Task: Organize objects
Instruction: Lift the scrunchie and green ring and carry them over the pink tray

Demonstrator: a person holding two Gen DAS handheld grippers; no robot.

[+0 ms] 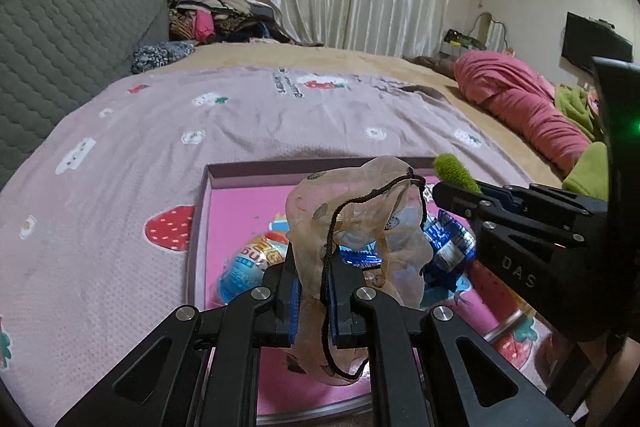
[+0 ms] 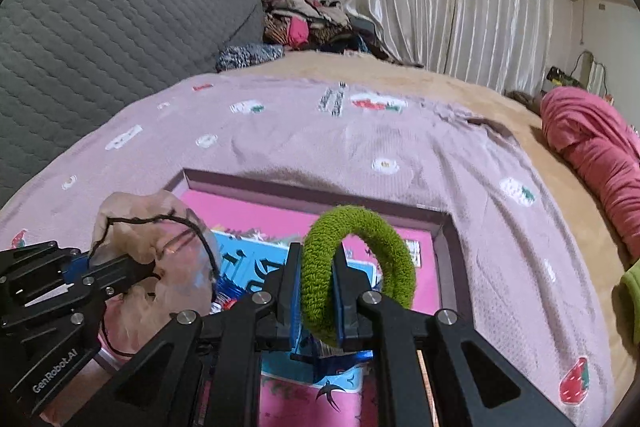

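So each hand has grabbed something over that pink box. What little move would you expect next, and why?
Probably the right hand-held gripper carries the green hair tie left toward the sheer drawstring pouch. The left hand-held gripper holds that pouch upright over the box, so it looks ready to receive the tie.

right hand-held gripper (image 2: 316, 291) clamps green hair tie (image 2: 356, 267) | over pink box (image 2: 448, 239) | left hand-held gripper (image 2: 154, 269) grips sheer pouch (image 2: 160, 255)

Bed (image 1: 360, 55): tan cover, overlaid by a mauve strawberry-print blanket (image 1: 160, 131). Pink tray (image 1: 240, 211) rests on the blanket. Clothes (image 1: 208, 11) piled at the far corner.
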